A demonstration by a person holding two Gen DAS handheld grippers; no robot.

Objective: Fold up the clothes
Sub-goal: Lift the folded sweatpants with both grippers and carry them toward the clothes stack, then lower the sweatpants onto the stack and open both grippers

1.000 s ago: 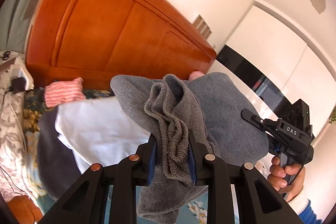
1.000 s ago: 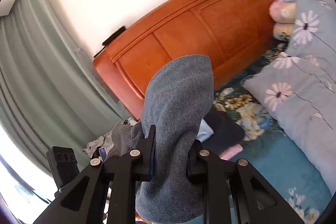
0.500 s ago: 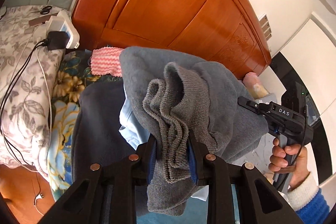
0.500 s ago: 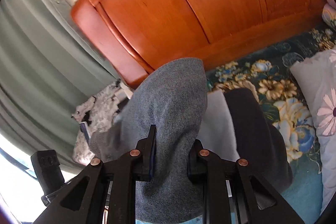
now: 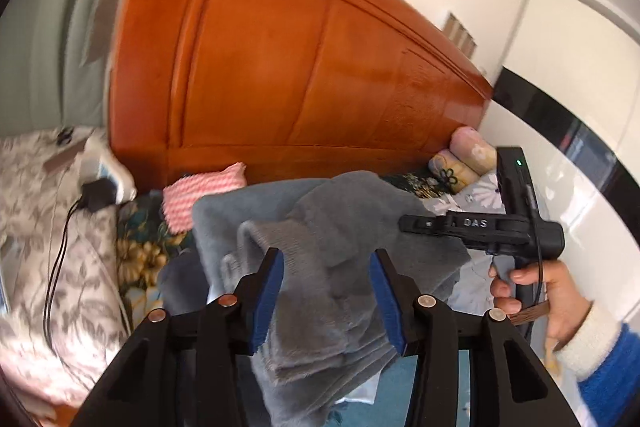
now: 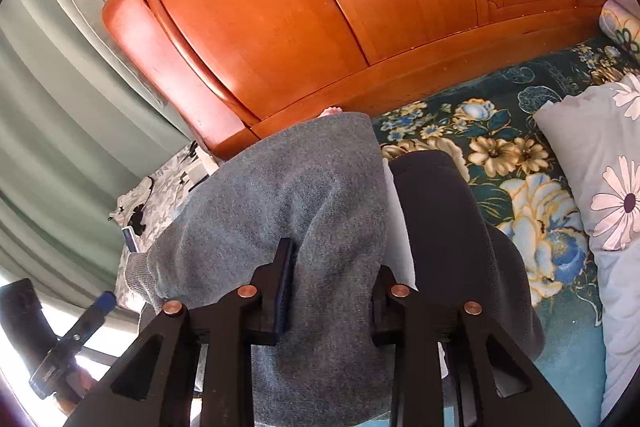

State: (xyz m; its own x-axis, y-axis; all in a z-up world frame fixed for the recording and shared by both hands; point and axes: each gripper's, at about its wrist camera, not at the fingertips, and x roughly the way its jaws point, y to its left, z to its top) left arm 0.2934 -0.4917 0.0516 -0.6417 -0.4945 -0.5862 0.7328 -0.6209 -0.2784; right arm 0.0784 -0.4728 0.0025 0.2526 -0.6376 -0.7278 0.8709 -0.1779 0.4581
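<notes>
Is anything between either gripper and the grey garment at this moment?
Nothing visible. The grey garment lies directly between the fingers of the left gripper, which stand apart, and likewise fills the gap of the open right gripper. No other item intervenes.

"DAS" in white on the right tongs [image 5: 414, 223] (black arm)

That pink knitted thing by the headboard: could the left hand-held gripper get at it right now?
Probably not directly: the left hand-held gripper stands open with the grey garment draped between its fingers, and that cloth lies between it and the pink knitted piece.
</notes>
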